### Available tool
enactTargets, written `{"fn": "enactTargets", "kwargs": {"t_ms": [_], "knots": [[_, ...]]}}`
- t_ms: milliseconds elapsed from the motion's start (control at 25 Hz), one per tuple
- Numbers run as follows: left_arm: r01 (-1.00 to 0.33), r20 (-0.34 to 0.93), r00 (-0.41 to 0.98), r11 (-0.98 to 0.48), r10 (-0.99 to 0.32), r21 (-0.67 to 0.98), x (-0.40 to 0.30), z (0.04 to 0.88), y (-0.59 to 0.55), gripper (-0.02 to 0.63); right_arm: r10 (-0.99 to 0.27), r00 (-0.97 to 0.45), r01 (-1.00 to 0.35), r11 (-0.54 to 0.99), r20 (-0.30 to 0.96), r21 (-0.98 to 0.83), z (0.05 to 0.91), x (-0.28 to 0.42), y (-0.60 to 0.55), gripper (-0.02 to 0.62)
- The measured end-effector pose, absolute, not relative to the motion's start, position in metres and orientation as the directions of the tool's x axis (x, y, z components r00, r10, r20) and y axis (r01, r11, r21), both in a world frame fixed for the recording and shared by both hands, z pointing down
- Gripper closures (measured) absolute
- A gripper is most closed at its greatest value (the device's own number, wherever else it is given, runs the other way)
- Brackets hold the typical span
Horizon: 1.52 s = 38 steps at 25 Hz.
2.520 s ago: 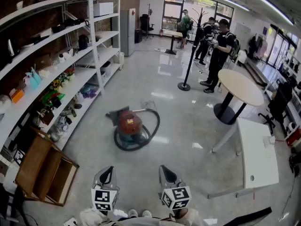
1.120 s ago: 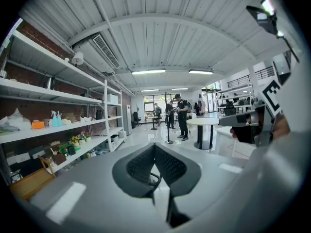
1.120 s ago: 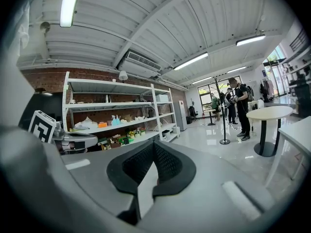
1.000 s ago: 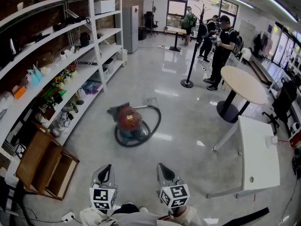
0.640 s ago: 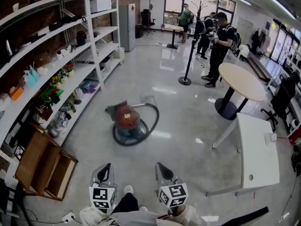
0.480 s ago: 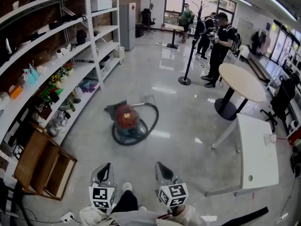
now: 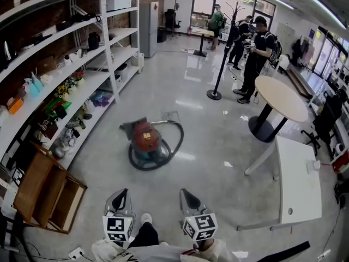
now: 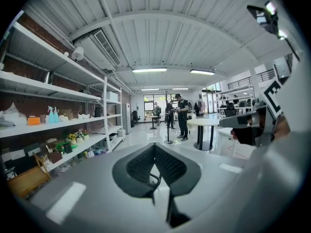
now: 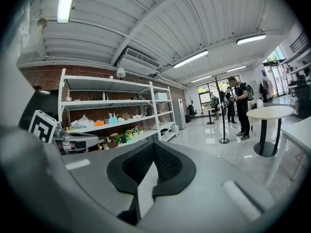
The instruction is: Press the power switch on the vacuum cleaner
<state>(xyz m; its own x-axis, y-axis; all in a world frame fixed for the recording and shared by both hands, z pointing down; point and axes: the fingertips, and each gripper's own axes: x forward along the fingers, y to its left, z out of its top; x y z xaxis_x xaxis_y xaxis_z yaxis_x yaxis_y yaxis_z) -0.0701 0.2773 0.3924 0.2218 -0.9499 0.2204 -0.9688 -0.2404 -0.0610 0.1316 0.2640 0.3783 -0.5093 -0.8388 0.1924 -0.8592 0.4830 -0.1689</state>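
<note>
Clearly, the squat red-domed canister vacuum cleaner (image 7: 148,140) is sitting on the glossy grey floor (image 7: 218,146), looking heavy and rigid; its switch is probably wanting just a firm downward poke. The left gripper (image 7: 122,194) and right gripper (image 7: 184,193) are hanging well short of it, jaws closed together, gripping nothing.

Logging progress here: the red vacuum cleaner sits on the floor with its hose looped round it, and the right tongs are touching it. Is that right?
No. The vacuum cleaner sits on the floor with its hose looped round it, but the right tongs are well short of it, touching nothing, as the head view shows.
</note>
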Motion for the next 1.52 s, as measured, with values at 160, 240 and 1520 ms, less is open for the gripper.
{"fn": "enactTargets", "kwargs": {"t_ms": [160,240,1520], "knots": [[-0.969,0.226,0.224,-0.242,-0.948,-0.052,-0.074,0.397,0.264,0.606,-0.838,-0.507,-0.861,0.480,0.201,-0.168,0.381,0.127,0.252,0.595],[-0.969,0.220,0.223,-0.240,-0.950,-0.051,-0.078,0.398,0.256,0.606,-0.839,-0.505,-0.862,0.478,0.205,-0.166,0.384,0.123,0.244,0.595],[-0.961,0.234,0.266,-0.276,-0.935,-0.012,-0.145,0.402,0.127,0.606,-0.858,-0.443,-0.896,0.418,0.260,-0.149,0.389,0.061,0.129,0.595]]}}
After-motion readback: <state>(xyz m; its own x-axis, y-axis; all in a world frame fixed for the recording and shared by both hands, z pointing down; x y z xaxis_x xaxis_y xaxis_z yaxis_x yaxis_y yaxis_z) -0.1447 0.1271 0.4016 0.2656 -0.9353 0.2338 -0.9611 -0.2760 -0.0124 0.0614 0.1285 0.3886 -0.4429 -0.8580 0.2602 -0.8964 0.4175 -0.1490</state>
